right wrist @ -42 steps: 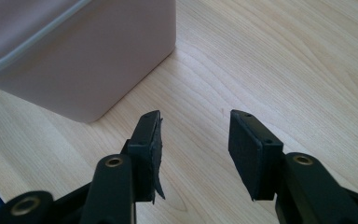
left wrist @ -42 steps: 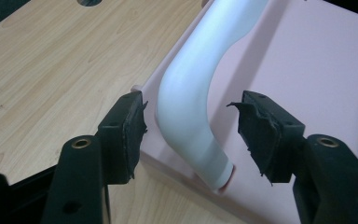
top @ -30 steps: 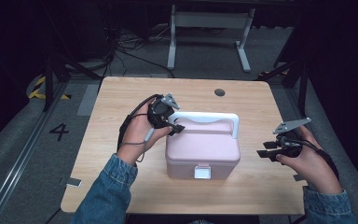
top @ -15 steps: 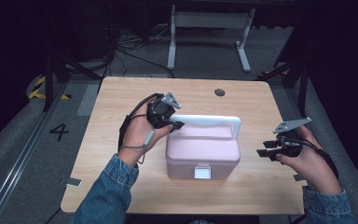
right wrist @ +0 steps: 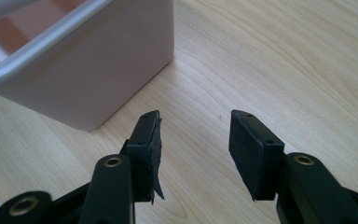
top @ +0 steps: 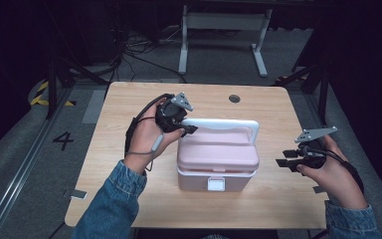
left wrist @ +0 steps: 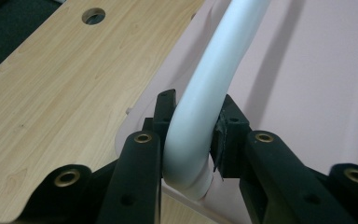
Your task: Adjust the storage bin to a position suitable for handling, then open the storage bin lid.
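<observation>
Since the earlier high view, my left gripper (top: 183, 130) has closed its jaws onto the white handle (top: 221, 124) of the pink box (top: 218, 158) and raised that handle slightly off the lid; the box itself has kept its place on the wooden table (top: 129, 114). Left gripper view: both black pads (left wrist: 226, 135) press on opposite sides of the handle's curved end (left wrist: 191, 140), just above the point where it joins the box's pale pink lid (left wrist: 307, 70); the jaws have just been closing, with the handle between them. High view: the box stands at the middle of the table, its white front latch (top: 216, 183) toward me, and the handle runs along its far edge. My right gripper (top: 286, 163) hovers near the box's right side, apart from it. Right gripper view: its two jaws stand wide apart with nothing between them, bare tabletop (right wrist: 284, 60) beneath, and a corner of the box (right wrist: 88, 74) lies ahead to the upper left.
</observation>
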